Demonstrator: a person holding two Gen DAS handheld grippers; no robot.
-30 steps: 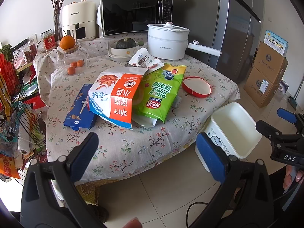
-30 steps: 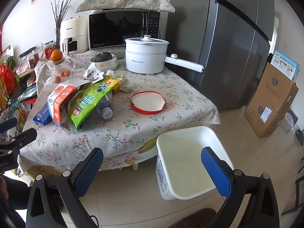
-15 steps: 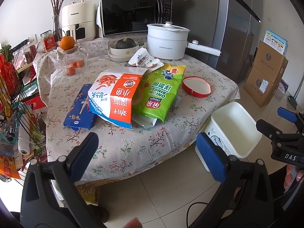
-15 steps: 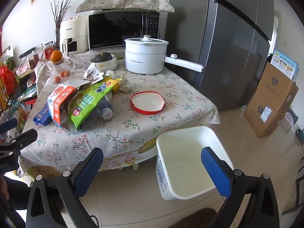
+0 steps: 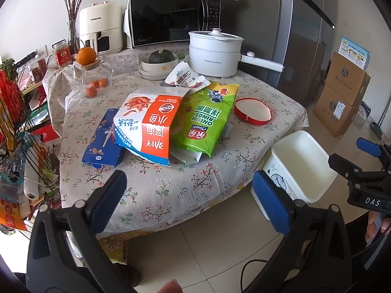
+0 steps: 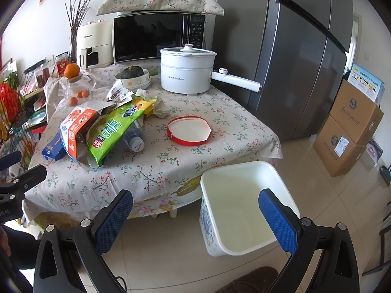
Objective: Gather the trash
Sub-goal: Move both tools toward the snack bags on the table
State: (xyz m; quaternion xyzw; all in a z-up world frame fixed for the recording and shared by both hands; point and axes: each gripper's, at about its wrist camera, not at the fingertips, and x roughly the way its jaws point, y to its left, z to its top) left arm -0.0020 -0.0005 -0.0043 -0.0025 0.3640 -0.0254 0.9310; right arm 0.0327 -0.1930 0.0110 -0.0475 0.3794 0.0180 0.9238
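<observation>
Plainly, green bag reads "ONION RINGS" (Qinqin) — upside down.

You are facing a table draped in a floral cloth. On it lie a blue snack box, an orange-and-white snack bag, a green onion-rings bag and a red-rimmed lid. Farther back stand a white electric pot, stacked bowls holding a dark squash, a glass jar topped with an orange, a microwave and an air fryer. On the tiled floor beside the table stands a white bin
</observation>
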